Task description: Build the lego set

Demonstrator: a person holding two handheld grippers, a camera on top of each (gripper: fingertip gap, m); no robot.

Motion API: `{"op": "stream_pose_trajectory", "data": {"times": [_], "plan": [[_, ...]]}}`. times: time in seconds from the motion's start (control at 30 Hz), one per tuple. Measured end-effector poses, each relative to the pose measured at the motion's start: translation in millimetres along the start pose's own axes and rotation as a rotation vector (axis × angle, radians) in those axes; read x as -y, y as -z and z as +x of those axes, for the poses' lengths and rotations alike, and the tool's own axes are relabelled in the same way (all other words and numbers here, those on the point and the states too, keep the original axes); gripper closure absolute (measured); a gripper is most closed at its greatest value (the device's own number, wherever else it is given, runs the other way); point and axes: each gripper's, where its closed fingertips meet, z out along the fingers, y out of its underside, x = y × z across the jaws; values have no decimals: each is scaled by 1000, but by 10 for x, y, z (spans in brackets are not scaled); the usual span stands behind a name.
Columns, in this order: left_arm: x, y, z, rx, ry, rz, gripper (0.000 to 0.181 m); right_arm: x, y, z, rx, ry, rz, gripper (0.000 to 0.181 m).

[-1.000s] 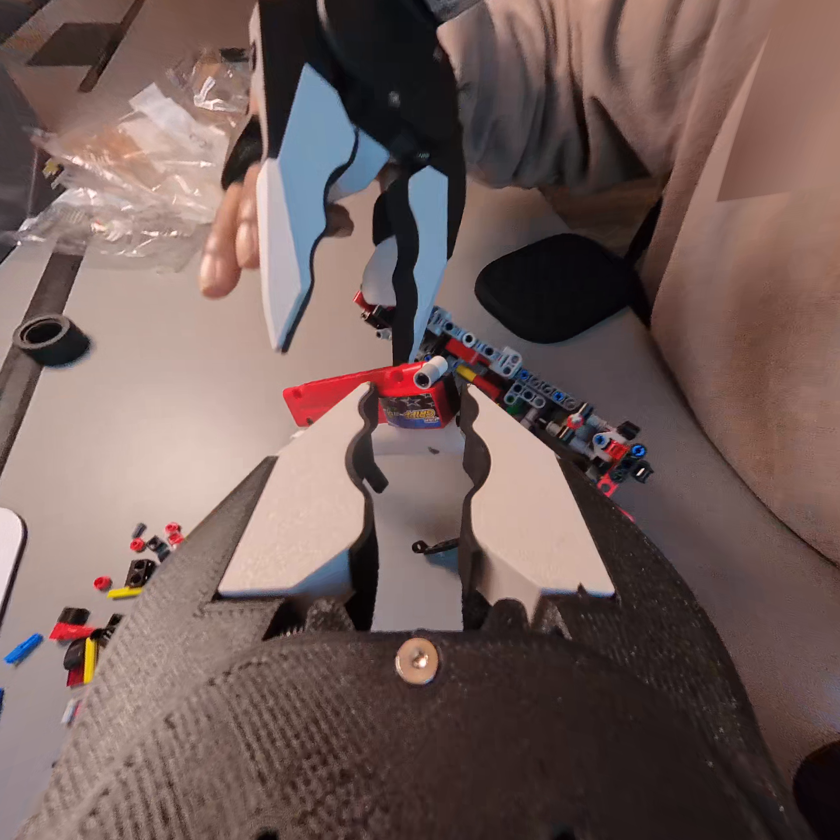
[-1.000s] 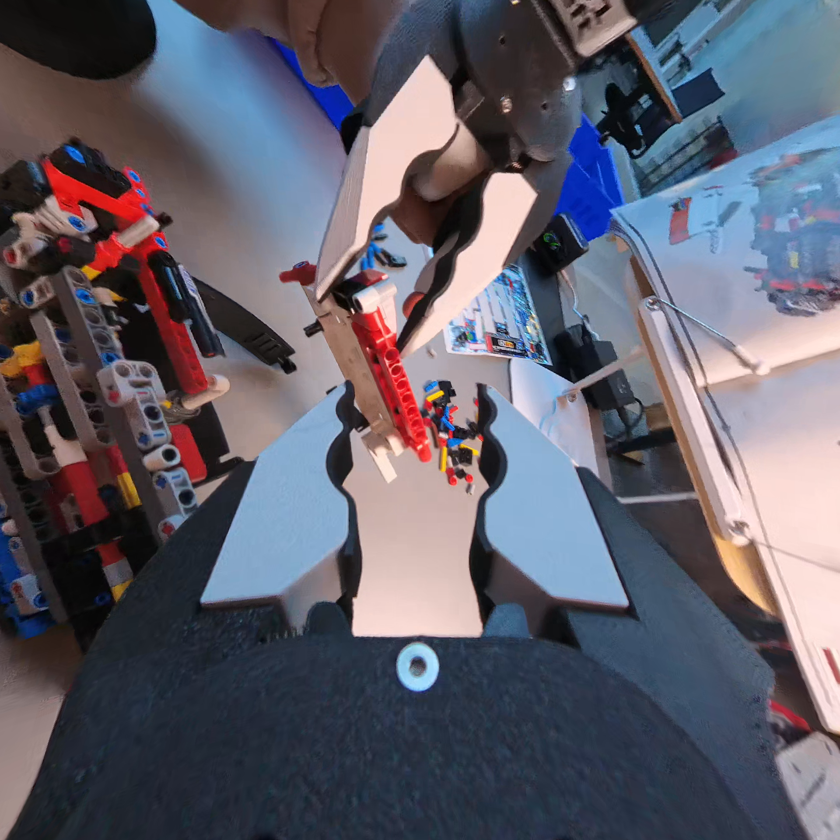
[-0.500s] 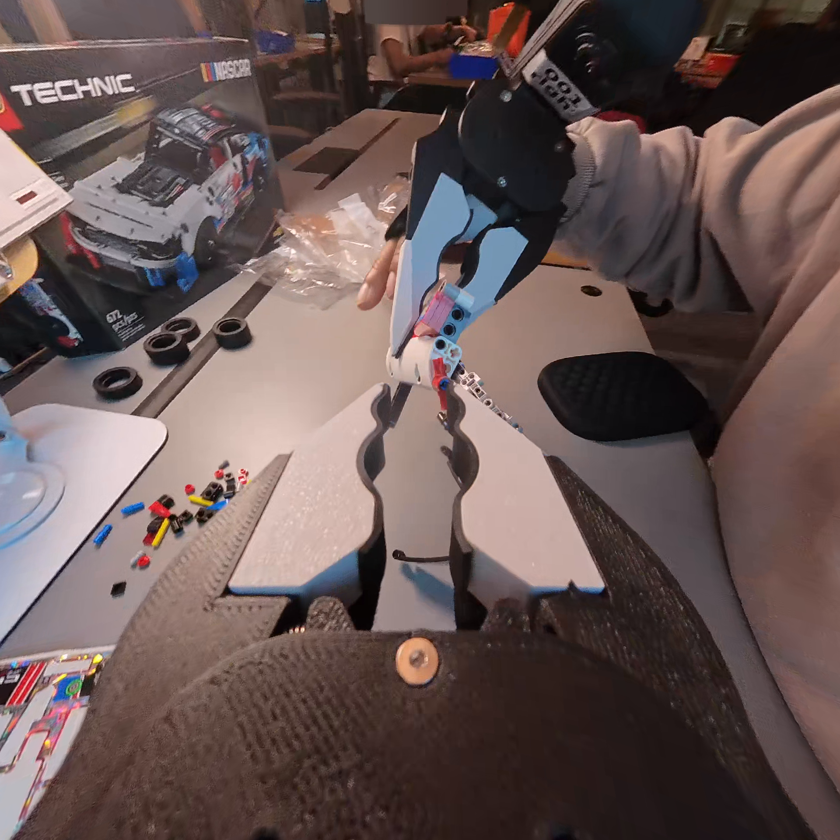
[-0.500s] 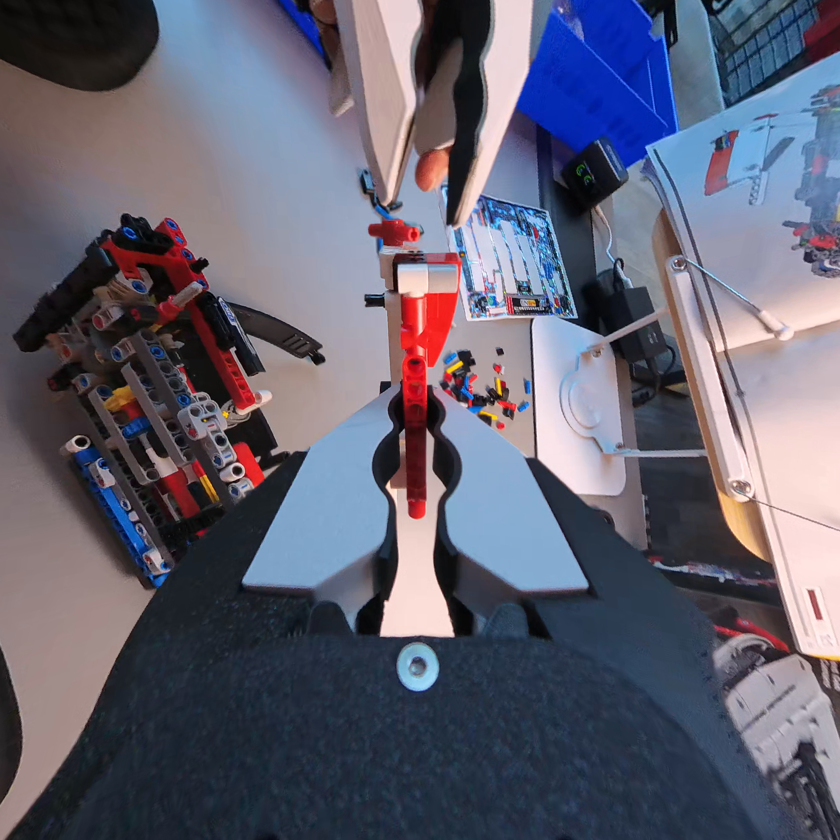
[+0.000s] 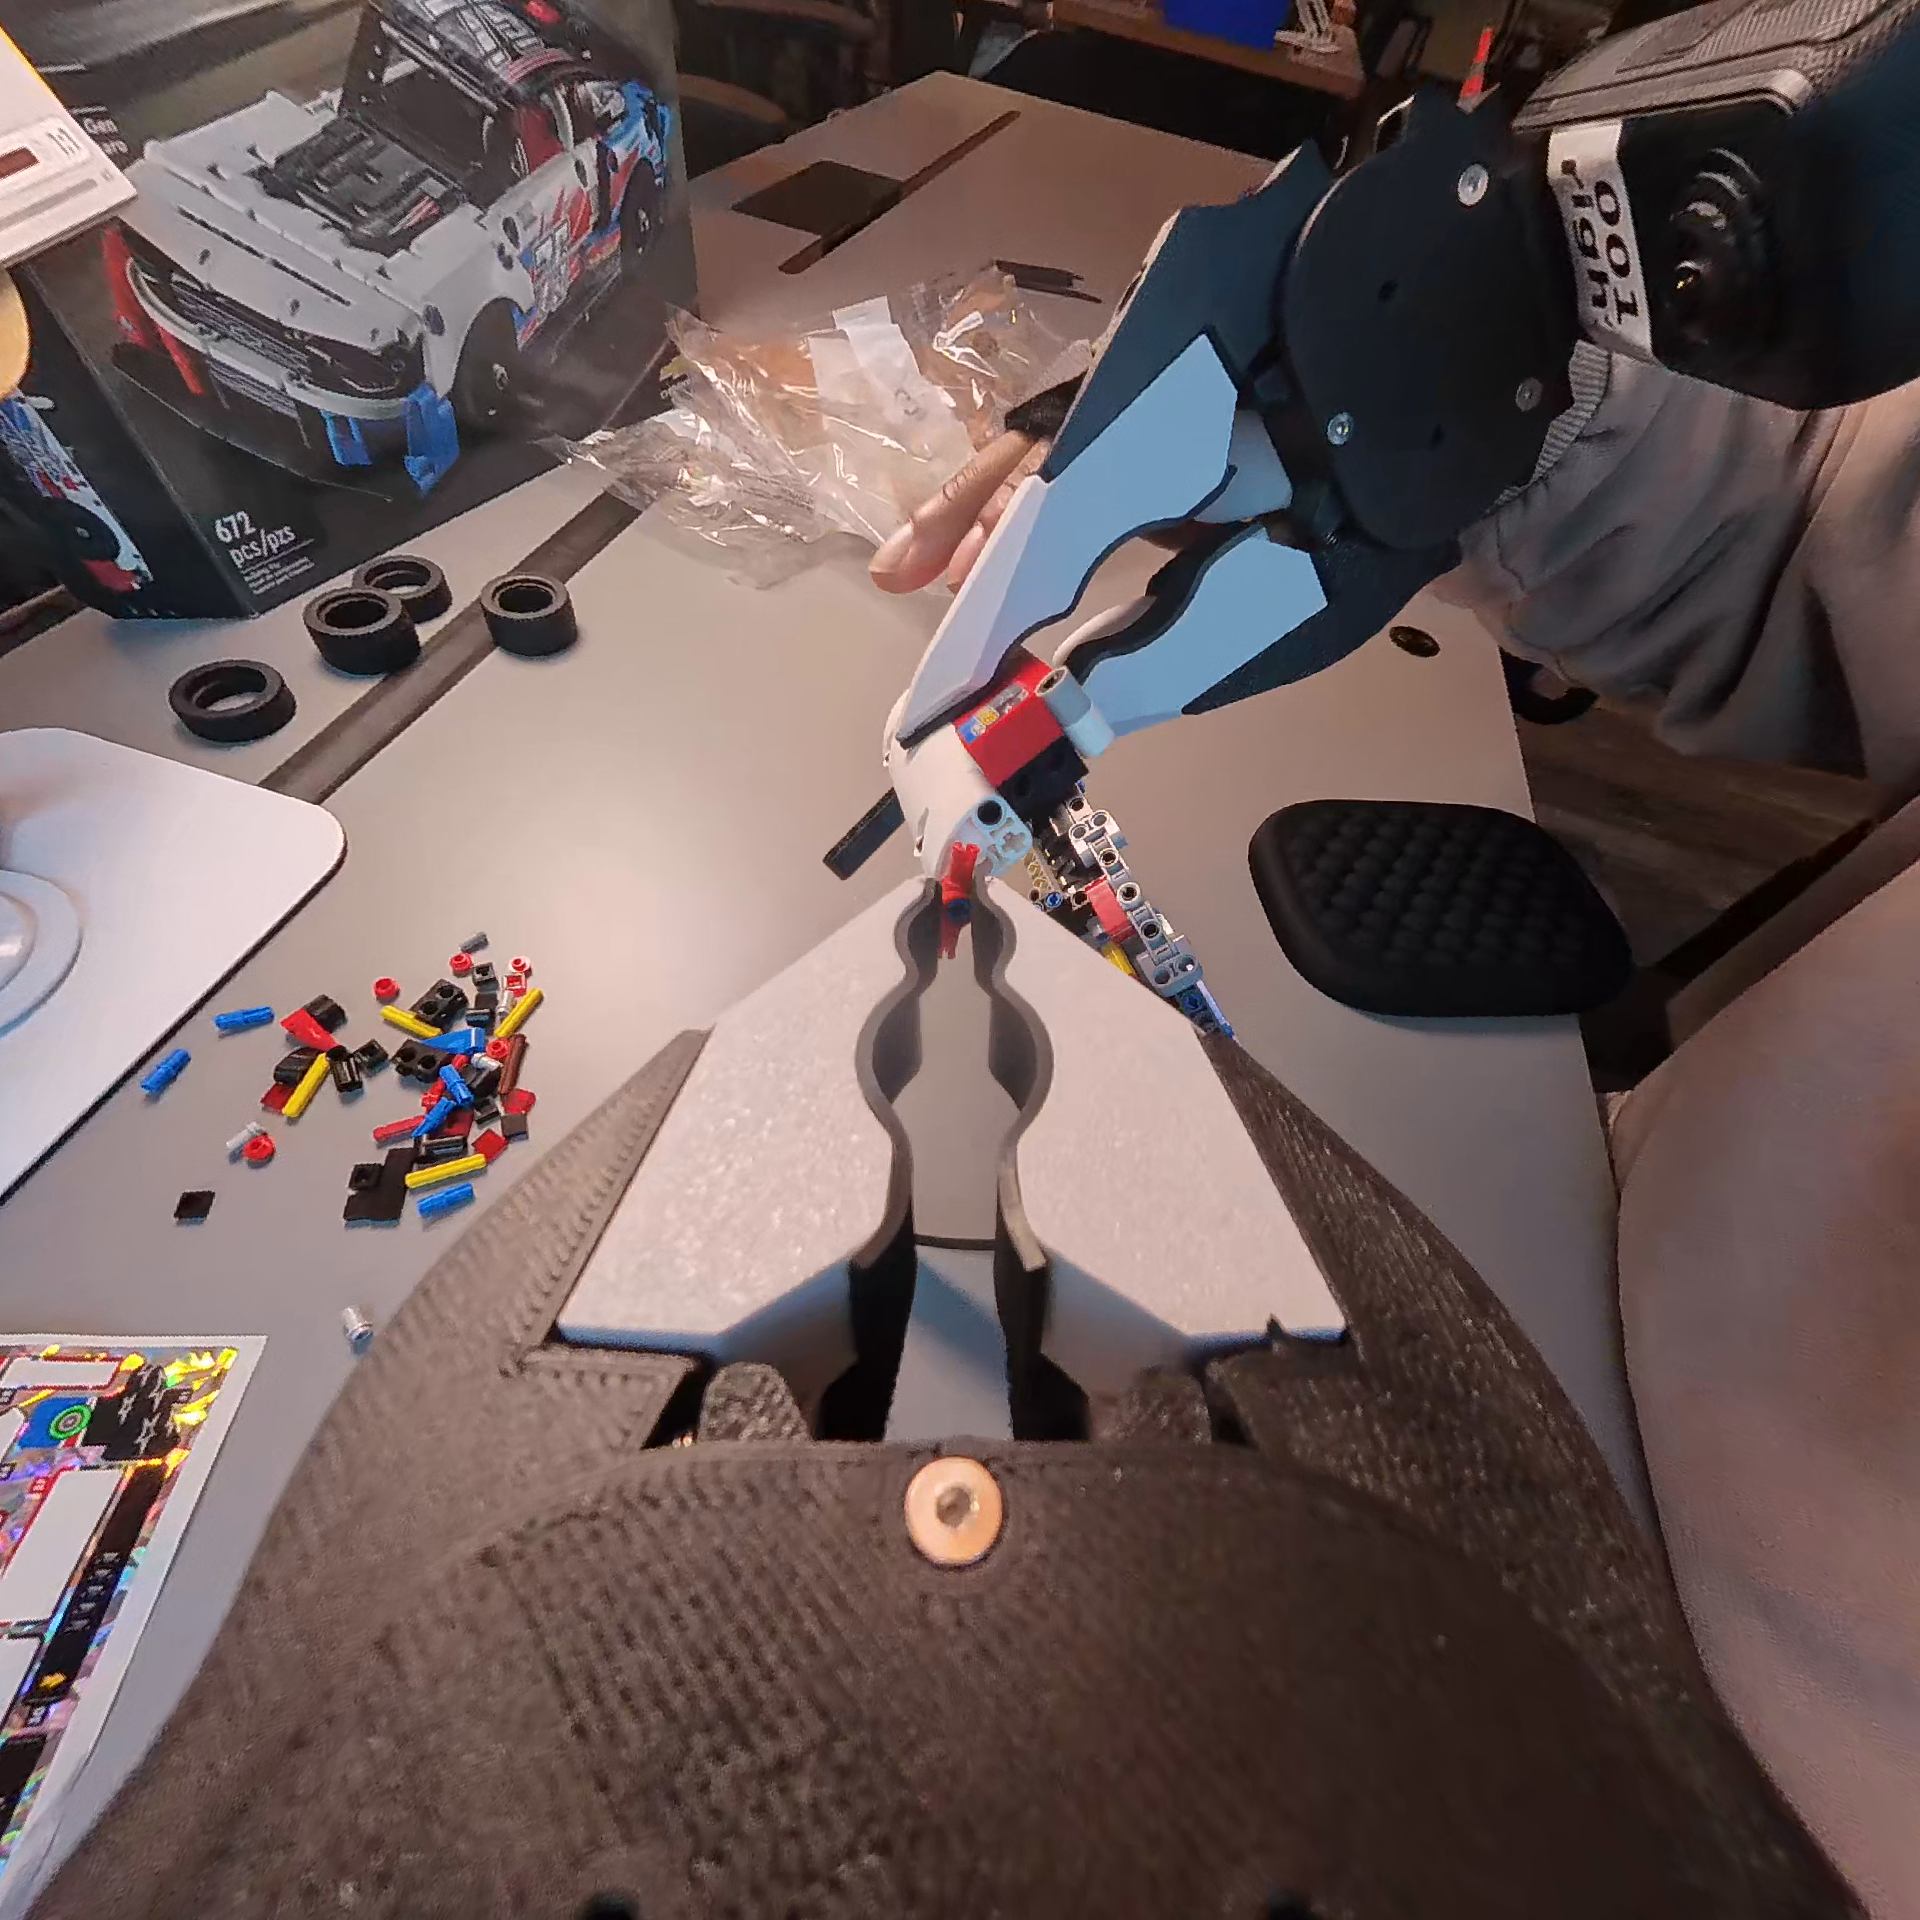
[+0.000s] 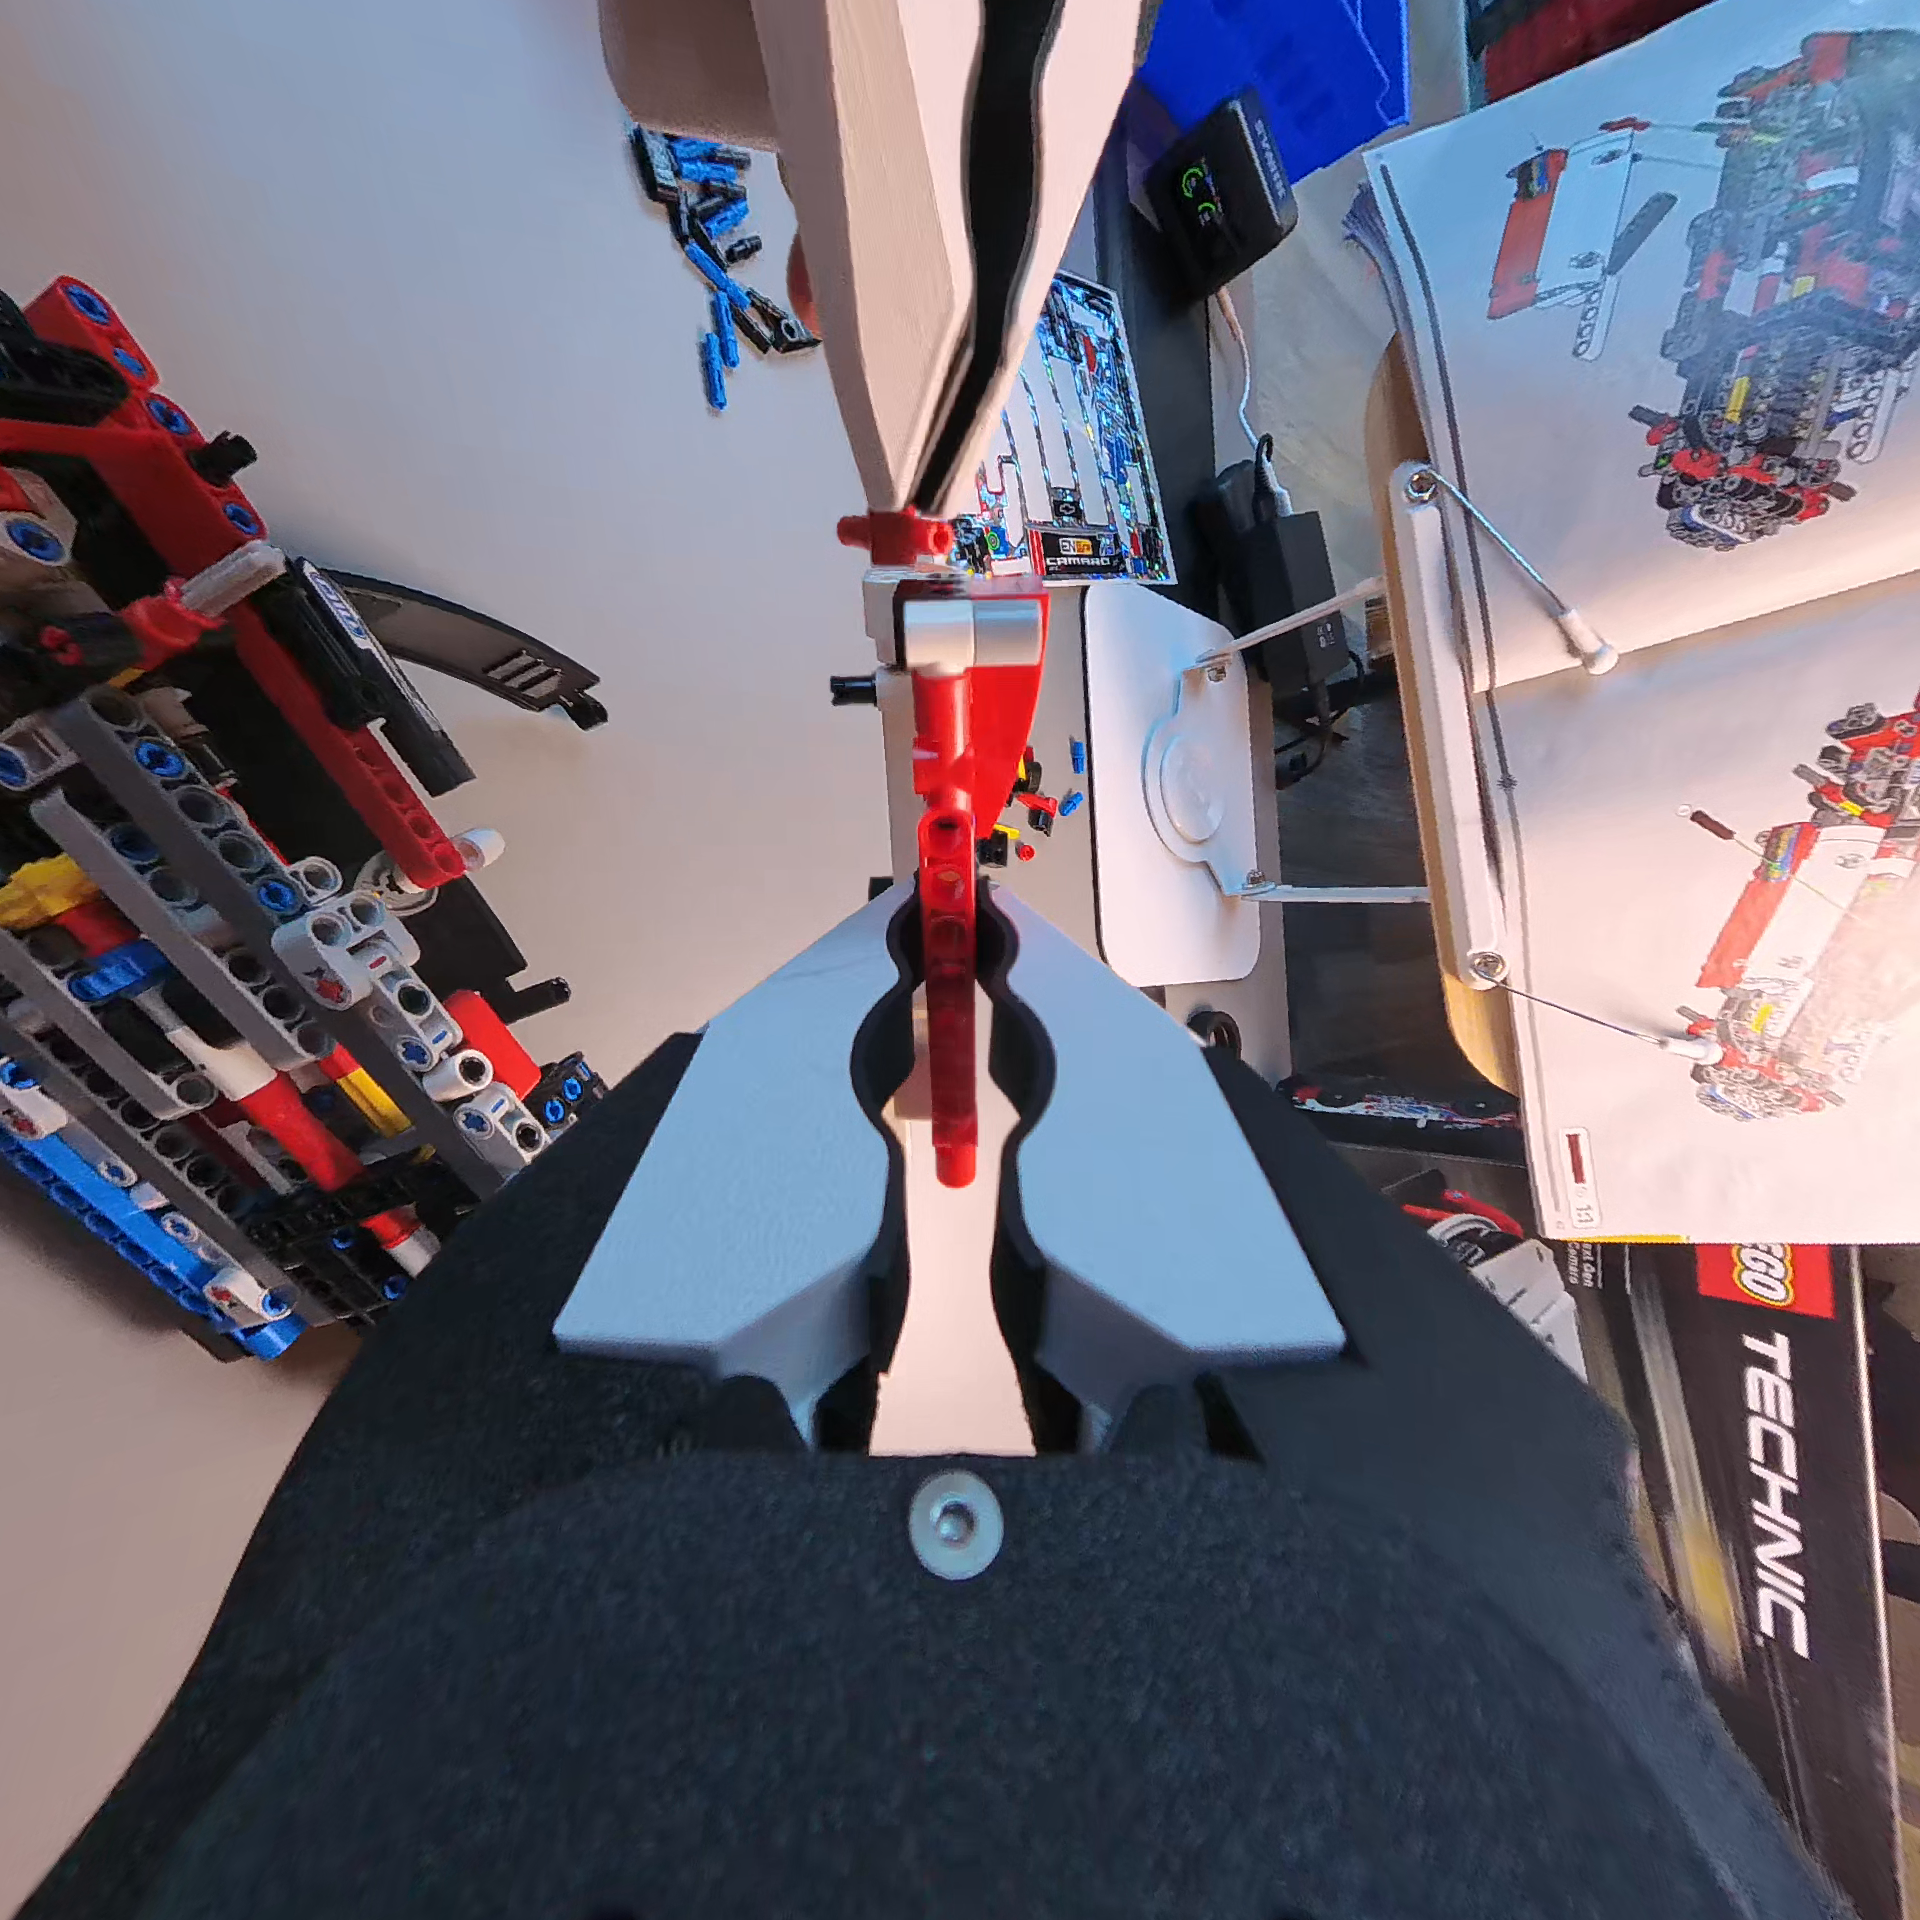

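Observation:
My right gripper [image 6: 948, 906] is shut on the red beam of a red and white sub-assembly [image 6: 961, 707] and holds it in the air. In the left wrist view the right gripper [image 5: 997, 717] comes in from the upper right with the sub-assembly [image 5: 982, 790]. My left gripper [image 5: 951, 899] is shut on a small red pin [image 5: 954, 904] at the sub-assembly's white end. In the right wrist view the left gripper [image 6: 914, 504] comes from above with the pin [image 6: 894, 532]. The built chassis [image 6: 208, 883] lies on the table at the left.
Loose small pieces [image 5: 416, 1070] lie left of my left gripper, with black tyres [image 5: 358, 629], the set box [image 5: 343, 260] and plastic bags [image 5: 831, 416] behind. A sticker sheet [image 6: 1075, 468], blue pins [image 6: 717, 260] and an open instruction booklet [image 6: 1662, 623] are nearby. A black pad [image 5: 1434, 904] lies at the right. Tip to tip, the grippers are about 6 cm apart.
The sub-assembly passed from my left gripper to my right gripper, which shut on its red beam. My left gripper came back and shut on the red pin at its end.

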Motion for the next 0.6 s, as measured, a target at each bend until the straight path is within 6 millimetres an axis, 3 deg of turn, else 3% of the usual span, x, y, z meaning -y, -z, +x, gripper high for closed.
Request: {"op": "stream_pose_trajectory", "data": {"times": [0.2, 0.37, 0.47, 0.6], "plan": [[8, 4, 38, -27, -8, -28, 170, 21, 27, -10, -13, -30, 10, 177], [-10, -30, -17, -4, -5, -69, 176, 37, 12, -1, -14, -9, 16, 177], [41, -15, -53, -30, 132, -21, 176, 57, 37, 48, -58, 0, 38, 177], [125, 10, -110, -124, 459, 130, 176, 102, 100, 164, -206, 79, 71, 177]]}}
